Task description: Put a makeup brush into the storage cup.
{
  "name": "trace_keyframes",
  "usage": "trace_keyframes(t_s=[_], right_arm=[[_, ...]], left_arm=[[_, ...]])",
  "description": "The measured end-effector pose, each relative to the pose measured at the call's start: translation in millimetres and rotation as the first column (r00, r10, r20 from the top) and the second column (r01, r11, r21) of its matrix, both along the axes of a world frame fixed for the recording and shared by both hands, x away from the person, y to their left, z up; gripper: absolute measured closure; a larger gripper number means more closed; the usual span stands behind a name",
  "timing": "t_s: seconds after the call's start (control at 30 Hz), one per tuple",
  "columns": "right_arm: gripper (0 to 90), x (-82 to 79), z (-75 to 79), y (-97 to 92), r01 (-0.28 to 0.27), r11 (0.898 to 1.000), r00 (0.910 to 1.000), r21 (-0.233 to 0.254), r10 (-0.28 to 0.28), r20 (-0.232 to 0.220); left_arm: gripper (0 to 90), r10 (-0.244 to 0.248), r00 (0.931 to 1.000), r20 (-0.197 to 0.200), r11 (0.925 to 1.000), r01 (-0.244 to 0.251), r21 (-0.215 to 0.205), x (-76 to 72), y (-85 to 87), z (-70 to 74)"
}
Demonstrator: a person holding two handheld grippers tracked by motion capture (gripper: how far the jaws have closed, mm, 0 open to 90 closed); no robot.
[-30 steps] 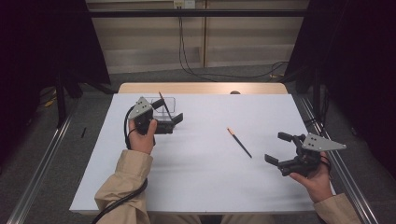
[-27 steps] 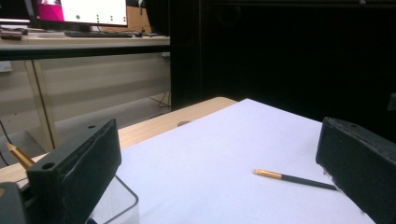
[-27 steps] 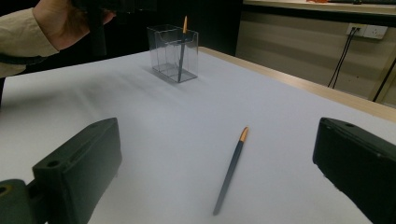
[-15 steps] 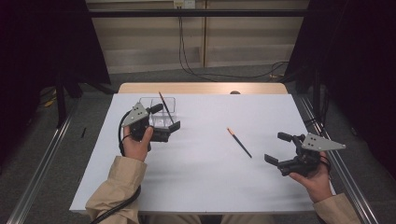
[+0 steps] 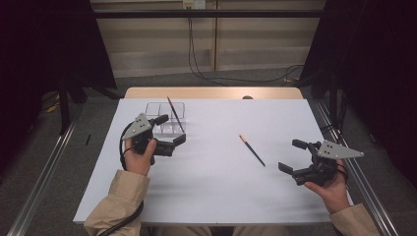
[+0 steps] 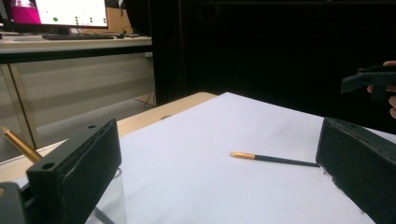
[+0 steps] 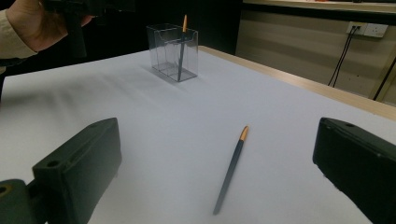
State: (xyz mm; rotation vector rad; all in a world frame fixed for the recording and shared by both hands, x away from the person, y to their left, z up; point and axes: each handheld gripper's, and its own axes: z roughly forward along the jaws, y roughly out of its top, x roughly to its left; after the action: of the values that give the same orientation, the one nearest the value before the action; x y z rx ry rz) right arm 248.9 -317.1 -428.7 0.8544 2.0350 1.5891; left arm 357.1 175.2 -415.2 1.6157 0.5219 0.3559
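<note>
Since the frame 1.0 s ago, my left gripper [image 5: 169, 130] has pulled back from the clear holder [image 5: 166, 118] toward my side of the table, and the dark pencil [image 5: 175, 114] it carried now stands in that holder, leaning with its orange end up. My right gripper [image 5: 294, 156] has not changed position.

Status of work:

1. Done, as I judge it: 1 pencil is placed. The right gripper view shows it inside the clear holder [image 7: 173, 52], tilted against a compartment wall, orange tip above the rim.
2. Left to do: 1 second pencil [image 5: 252, 150] lies flat on the white table cover [image 5: 216, 191], between the 2 grippers and nearer the right one. Nothing touches it.

Gripper state:

- Left: jaws spread wide, holding nothing. The left gripper view shows both jaws apart with the loose pencil [image 6: 275, 159] lying beyond them.
- Right: jaws spread wide, holding nothing, hovering just above the cover near the table's right edge. Its own view shows the loose pencil [image 7: 230, 170] lying ahead between the jaws, orange end pointing away.
</note>
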Motion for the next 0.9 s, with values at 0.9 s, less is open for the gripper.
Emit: trace_keyframes(t_s=[0.9], right_arm=[[0.5,0.1,-0.7,2.3,-0.002,1.0,1.0,-0.005,0.002,-0.004]], left_arm=[[0.0,0.002,1.0,0.004,0.9998,-0.002,0.017,-23.4,31.2,-6.0]])
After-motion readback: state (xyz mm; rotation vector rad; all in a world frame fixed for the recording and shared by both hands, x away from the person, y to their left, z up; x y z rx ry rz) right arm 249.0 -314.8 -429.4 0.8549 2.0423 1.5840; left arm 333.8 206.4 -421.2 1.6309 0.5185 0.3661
